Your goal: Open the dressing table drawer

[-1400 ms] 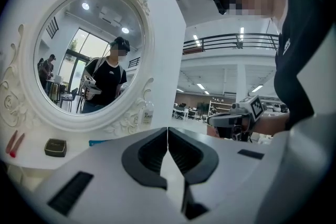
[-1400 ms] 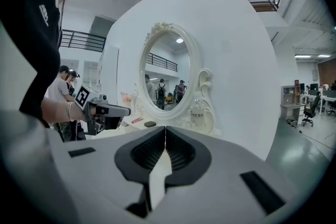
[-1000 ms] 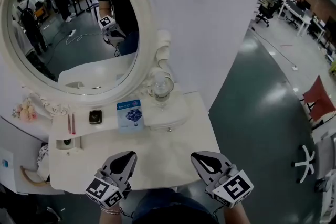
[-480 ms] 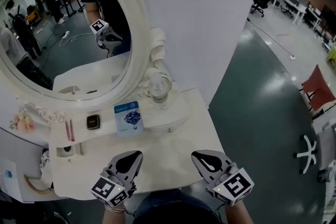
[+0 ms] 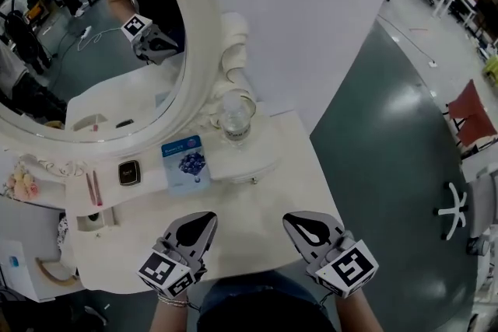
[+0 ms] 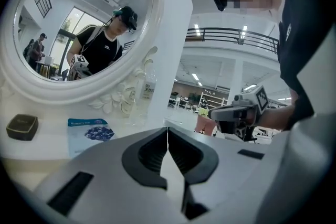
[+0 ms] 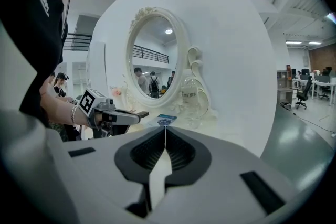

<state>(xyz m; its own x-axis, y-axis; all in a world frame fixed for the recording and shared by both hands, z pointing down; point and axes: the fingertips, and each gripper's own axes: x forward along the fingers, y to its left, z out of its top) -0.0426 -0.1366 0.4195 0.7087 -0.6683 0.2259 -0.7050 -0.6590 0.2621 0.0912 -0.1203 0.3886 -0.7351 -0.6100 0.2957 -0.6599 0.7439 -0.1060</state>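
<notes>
While both grippers hover over the near edge of the white bench (image 5: 250, 239), neither holds anything. The left gripper (image 5: 208, 218) sits at about 7 o'clock in the head view and its jaws are closed tip to tip, with nothing between them in the left gripper view (image 6: 167, 131). The right gripper (image 5: 291, 220), at about 5 o'clock, has its jaws pressed together in the same way, empty in its own view (image 7: 165, 130).

The small drawer (image 5: 240, 173) is at 12 o'clock from the grippers, well apart from both, in a low raised unit at the back of the bench. Its knob (image 5: 253, 181) faces the person and its front looks flush. A clear bottle (image 5: 236, 119) stands on top of that unit. A blue packet (image 5: 185, 164) lies at 11 o'clock and a small dark box (image 5: 128, 172) at 10 o'clock, below the oval mirror (image 5: 78, 74).
</notes>
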